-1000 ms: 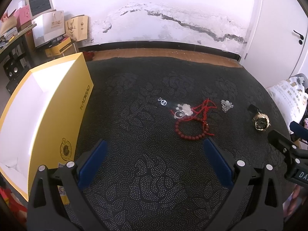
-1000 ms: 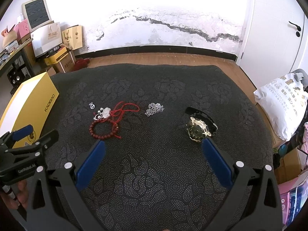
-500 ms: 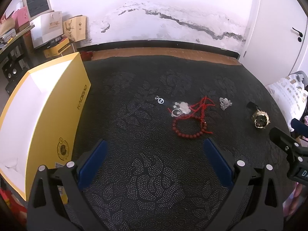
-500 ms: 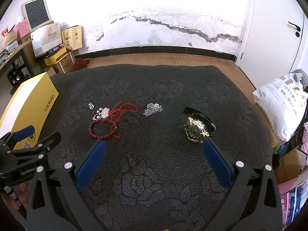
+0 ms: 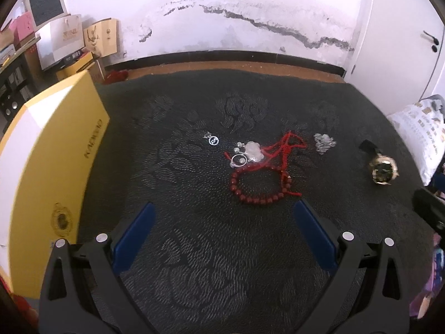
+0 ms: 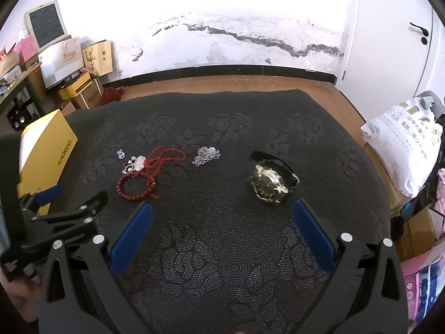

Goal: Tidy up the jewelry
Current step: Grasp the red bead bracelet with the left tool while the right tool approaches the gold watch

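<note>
The yellow box (image 5: 41, 167) stands open at the left edge of the dark cloth (image 5: 211, 250), and its white inside shows nothing in it. The red bead bracelet (image 5: 258, 185), the silver pendant (image 5: 251, 151), the silver chain (image 5: 322, 142) and the gold watch (image 5: 383, 168) lie on the cloth, outside the box. The left gripper (image 5: 222, 233) and the right gripper (image 6: 221, 229) are both wide open and hold nothing.

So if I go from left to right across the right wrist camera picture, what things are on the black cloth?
yellow box → small silver charm → red bead bracelet → silver chain pile → gold watch
</note>
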